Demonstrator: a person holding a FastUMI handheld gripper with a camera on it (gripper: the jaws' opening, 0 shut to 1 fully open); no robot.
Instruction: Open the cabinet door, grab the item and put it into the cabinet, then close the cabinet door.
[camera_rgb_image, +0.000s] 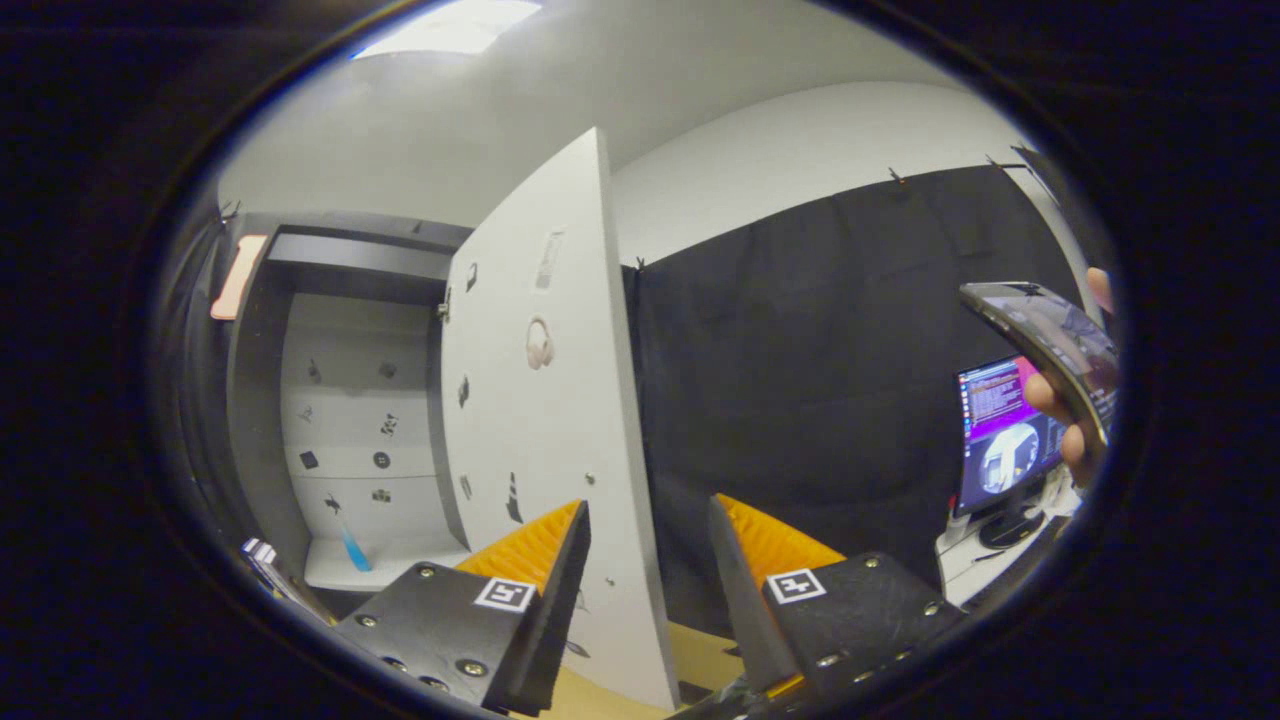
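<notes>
Between claw (648, 545) fingers, open cabinet door (545, 420).

Cabinet door (545, 420) swung open, edge-on just ahead of the gripper (650, 540), lower edge between the spread fingers. Cabinet (350, 400) interior left of the door, an item (352, 548) on its floor. Cloth wall right of the door. Further right, a monitor (1005, 435) on a desk, hand (1065, 420) with phone (1050, 345) before it.
</notes>
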